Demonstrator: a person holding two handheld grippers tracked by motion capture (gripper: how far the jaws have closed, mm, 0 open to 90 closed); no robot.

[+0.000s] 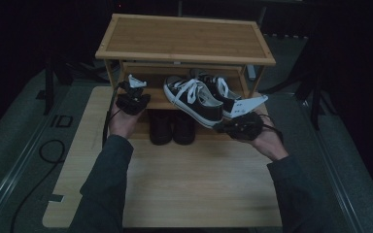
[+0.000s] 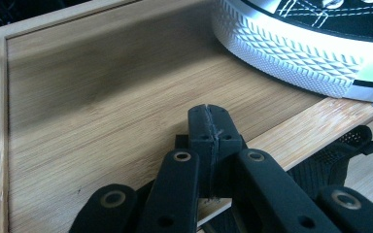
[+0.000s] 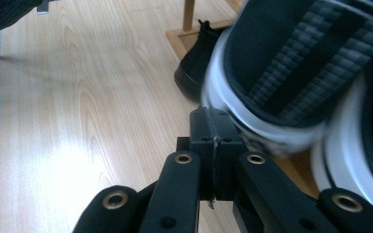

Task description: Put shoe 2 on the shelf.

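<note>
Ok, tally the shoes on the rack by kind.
Black-and-white sneakers: 2, on the middle shelf
Dark boots: 2, on the lowest level
Total: 4 shoes on the wooden rack

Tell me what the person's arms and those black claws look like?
The person wears dark grey long sleeves. Each hand holds a black claw: the left claw and the right claw. Both carry a pale grey three-cornered plate on top, and black cables trail from them. Close up, the black jaws have round brass-coloured rivets.
</note>
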